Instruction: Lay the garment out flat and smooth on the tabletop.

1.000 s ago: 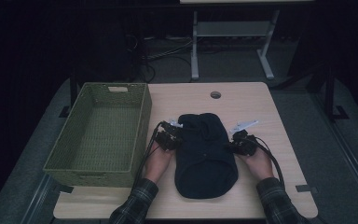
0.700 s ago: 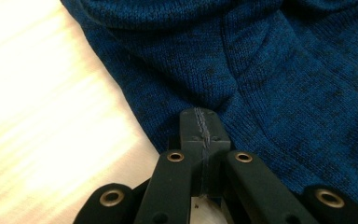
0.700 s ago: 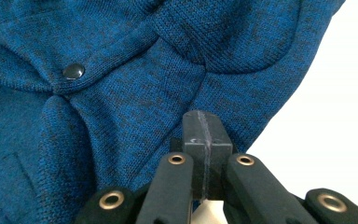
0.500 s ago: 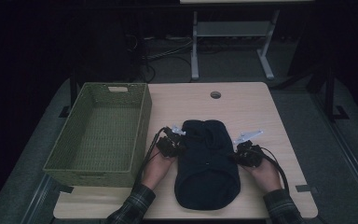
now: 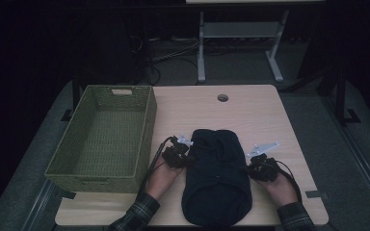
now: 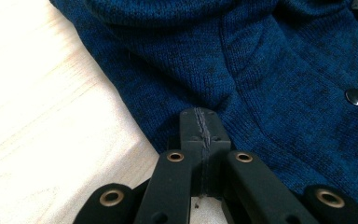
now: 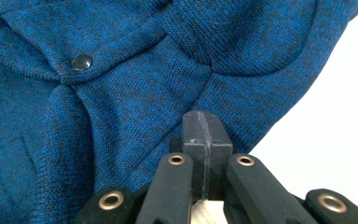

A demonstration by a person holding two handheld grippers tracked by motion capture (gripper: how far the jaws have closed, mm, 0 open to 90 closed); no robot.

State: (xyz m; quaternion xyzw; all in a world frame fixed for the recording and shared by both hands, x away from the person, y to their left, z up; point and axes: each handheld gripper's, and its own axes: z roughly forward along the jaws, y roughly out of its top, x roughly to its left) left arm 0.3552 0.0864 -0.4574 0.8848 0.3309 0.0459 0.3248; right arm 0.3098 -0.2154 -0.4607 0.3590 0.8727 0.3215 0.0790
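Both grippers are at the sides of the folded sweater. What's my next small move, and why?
Probably lift both ends together and swing left toward the green basket. The left gripper and right gripper each have their jaws closed at an edge of the blue sweater, apparently pinching it. The sweater lies folded, with the basket beside it.

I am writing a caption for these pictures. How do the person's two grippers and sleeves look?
Each gripper, left gripper and right gripper, is black, with brass-coloured rivets on its jaw links, a grey three-cornered plate on top and a black cable trailing back. The sleeves are dark plaid.
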